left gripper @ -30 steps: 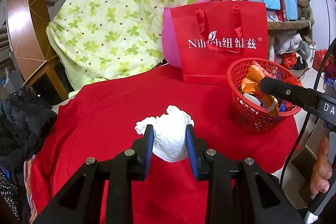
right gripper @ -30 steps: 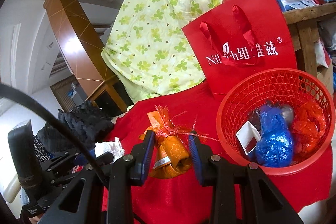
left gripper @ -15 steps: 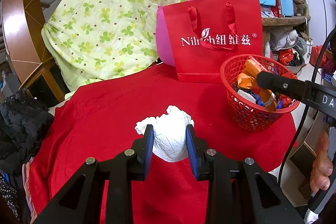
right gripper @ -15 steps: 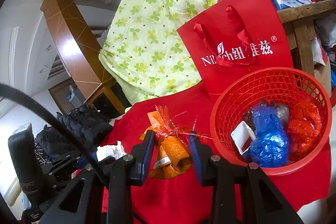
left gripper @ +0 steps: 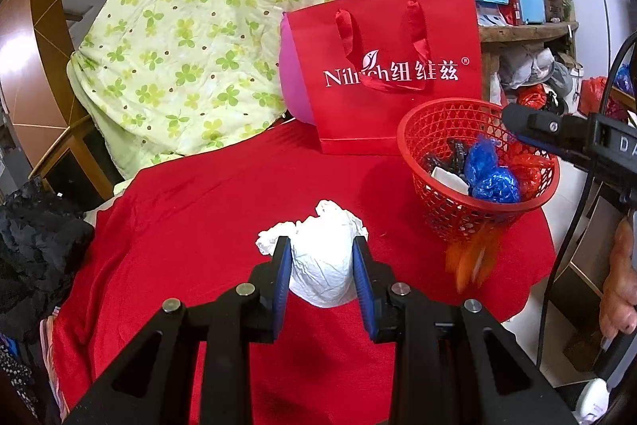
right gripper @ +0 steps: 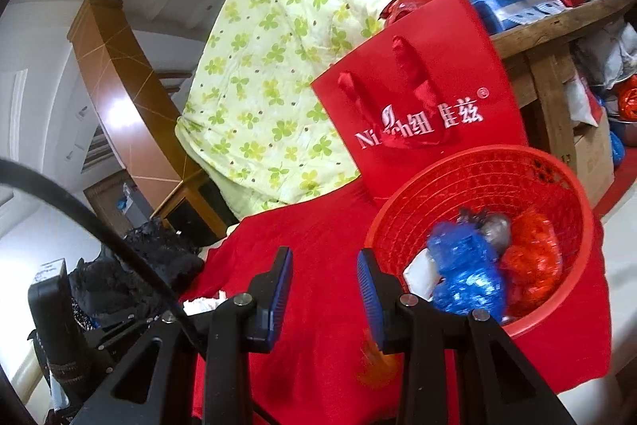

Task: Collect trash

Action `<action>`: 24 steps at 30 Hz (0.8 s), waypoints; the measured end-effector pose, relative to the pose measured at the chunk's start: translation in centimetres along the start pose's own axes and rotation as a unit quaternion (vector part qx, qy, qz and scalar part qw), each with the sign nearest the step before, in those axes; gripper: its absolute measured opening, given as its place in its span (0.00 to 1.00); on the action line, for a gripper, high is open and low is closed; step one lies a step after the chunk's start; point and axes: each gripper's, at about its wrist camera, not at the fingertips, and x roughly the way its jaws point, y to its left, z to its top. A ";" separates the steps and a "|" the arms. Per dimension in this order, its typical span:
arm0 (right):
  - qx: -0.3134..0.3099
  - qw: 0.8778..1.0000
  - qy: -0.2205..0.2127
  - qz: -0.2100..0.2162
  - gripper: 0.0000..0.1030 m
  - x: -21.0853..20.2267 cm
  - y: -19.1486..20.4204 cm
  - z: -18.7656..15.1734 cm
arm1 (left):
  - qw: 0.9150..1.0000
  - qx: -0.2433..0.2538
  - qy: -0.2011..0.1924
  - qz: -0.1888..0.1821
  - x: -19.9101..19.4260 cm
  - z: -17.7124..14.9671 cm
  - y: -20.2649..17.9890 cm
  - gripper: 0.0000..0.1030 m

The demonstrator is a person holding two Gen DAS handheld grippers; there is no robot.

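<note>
My left gripper point(left gripper: 320, 257) is shut on a crumpled white paper ball point(left gripper: 320, 265) just above the red cloth point(left gripper: 199, 226). My right gripper point(right gripper: 324, 285) holds its blue pads a narrow gap apart with nothing between them, at the near left rim of the red mesh basket point(right gripper: 477, 166). An orange wrapper point(right gripper: 374, 357) shows as a blur below the right pad. In the left wrist view the orange wrapper point(left gripper: 471, 257) is a blur outside the red mesh basket point(left gripper: 434, 198), in front of its near wall. Inside the basket lie a blue wrapper point(right gripper: 466, 273), a red wrapper point(right gripper: 533, 257) and a white scrap.
A red paper gift bag point(left gripper: 398, 74) stands right behind the basket, with a green-flowered quilt point(left gripper: 191, 46) piled to its left. Black clothing point(left gripper: 36, 237) lies off the cloth's left edge. A hand point(left gripper: 621, 277) holds the right gripper's handle at the right, with a cable hanging.
The orange wrapper has left the right gripper's jaws and now blurs low beside the basket. The right gripper moved closer to the basket. The left gripper still holds the paper ball.
</note>
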 end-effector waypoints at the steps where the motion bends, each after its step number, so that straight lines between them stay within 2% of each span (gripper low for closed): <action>1: 0.001 1.000 -0.003 -0.002 0.35 -0.1 -0.2 0.1 | 1.000 0.002 0.000 -0.001 0.0 0.0 -0.1 0.32; 5: 0.011 1.000 -0.003 -0.009 0.35 -0.3 -1.3 0.1 | 1.000 0.002 0.004 -0.010 0.4 -0.2 -0.1 0.32; 9: 0.003 1.000 0.003 -0.028 0.35 -0.9 -2.4 -0.3 | 1.000 -0.015 0.024 -0.011 1.3 -1.0 0.7 0.32; 14: -0.008 0.998 0.035 -0.051 0.35 -2.6 -5.1 -1.6 | 0.999 -0.031 0.031 -0.004 1.8 -1.6 2.0 0.32; 17: -0.014 0.993 0.078 -0.084 0.35 -2.9 -7.2 -3.0 | 0.999 -0.040 0.037 -0.003 2.1 -2.1 2.3 0.32; 20: 0.043 0.986 0.139 -0.086 0.37 -1.7 -10.1 -5.1 | 0.998 -0.046 0.045 -0.009 2.6 -2.6 2.3 0.32; 23: 0.077 0.976 0.180 -0.093 0.54 0.7 -11.6 -6.9 | 0.997 -0.048 0.051 -0.017 2.7 -3.0 2.1 0.32; 24: 0.083 0.974 0.186 -0.095 0.54 1.4 -11.9 -7.3 | 0.998 -0.046 0.050 -0.018 2.6 -3.1 2.0 0.32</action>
